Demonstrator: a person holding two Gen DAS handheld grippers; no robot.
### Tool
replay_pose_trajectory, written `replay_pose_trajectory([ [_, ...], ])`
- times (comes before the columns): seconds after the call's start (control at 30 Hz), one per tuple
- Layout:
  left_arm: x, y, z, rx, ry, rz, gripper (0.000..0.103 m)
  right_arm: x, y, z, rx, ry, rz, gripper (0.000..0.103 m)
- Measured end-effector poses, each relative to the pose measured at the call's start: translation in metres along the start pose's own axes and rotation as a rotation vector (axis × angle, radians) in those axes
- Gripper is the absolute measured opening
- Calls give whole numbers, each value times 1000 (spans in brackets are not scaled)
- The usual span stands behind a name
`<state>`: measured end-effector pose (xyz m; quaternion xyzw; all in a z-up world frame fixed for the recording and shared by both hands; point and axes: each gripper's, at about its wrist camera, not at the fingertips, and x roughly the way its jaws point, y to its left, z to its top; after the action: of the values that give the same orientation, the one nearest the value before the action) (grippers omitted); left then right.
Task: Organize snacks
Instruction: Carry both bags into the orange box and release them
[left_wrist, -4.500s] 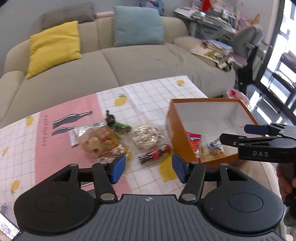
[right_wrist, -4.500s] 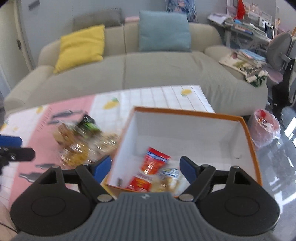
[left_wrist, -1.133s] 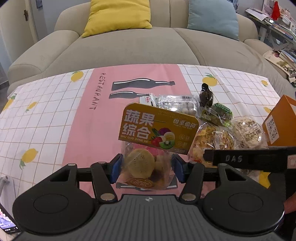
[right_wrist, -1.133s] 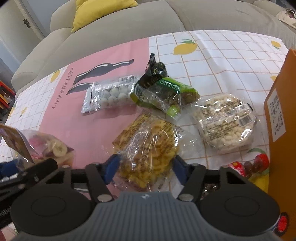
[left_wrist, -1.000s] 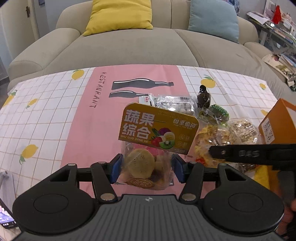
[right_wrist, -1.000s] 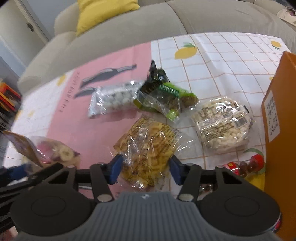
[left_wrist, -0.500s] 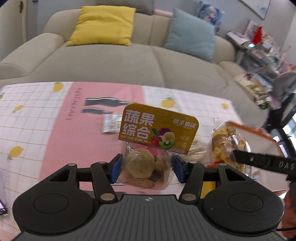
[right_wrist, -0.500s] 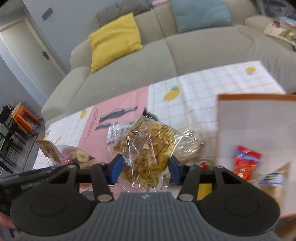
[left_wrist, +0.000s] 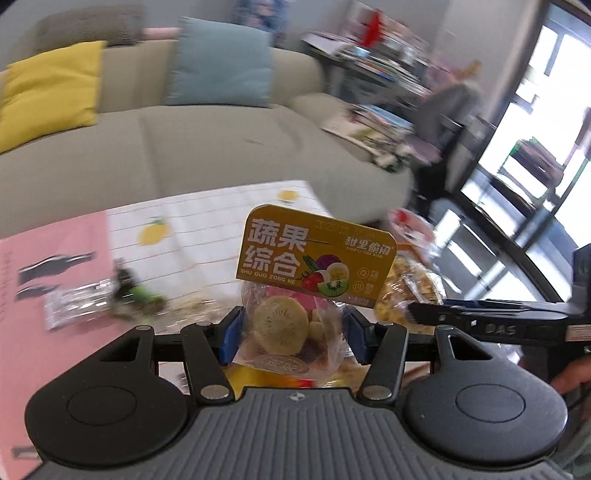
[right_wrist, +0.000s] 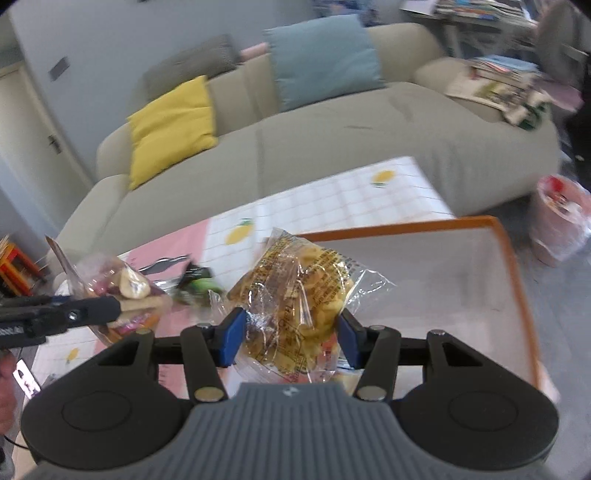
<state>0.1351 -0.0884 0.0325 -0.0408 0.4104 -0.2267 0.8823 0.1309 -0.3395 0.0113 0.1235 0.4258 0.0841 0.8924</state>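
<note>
Snacks are in both of my grippers: my left gripper (left_wrist: 291, 332) is clamped on a clear bag of dried fruit slices with a yellow cardboard header (left_wrist: 295, 295), header upright, and my right gripper (right_wrist: 290, 341) is clamped on a crinkly clear bag of yellow puffed snacks (right_wrist: 299, 291), its long axis running away from me. The orange-rimmed cardboard box with a white inside (right_wrist: 515, 280) lies directly ahead of and below the right-hand bag, so I judge the right side nearer to dropping; the left bag hangs to the left of the box, over the pink and white lemon-print tablecloth (right_wrist: 332, 201). Motion blur and the bag hide most of the box floor, so I cannot tell its contents. A dark green packet (left_wrist: 138, 293) and a clear packet of pale round pieces (left_wrist: 74, 304) lie on the cloth, well apart from the box.
</note>
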Motion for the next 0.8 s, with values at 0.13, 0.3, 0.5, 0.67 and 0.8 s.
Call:
replay_pose_trajectory([
  [0.13, 33, -34, 12, 93, 58, 13, 65, 0, -33, -2, -5, 49, -73, 52],
  [0.3, 78, -57, 15, 172, 188, 46, 65, 10, -64, -2, -10, 103, -112, 52],
  [0.5, 121, -62, 11, 236, 382, 109, 65, 42, -81, 2, -81, 213, -127, 53],
  [0.67, 153, -70, 8, 325, 523, 159, 65, 64, -89, 1, -131, 305, -119, 53],
  [0.8, 171, -79, 2, 401, 600, 194, 65, 78, -92, 2, -120, 356, -96, 53],
])
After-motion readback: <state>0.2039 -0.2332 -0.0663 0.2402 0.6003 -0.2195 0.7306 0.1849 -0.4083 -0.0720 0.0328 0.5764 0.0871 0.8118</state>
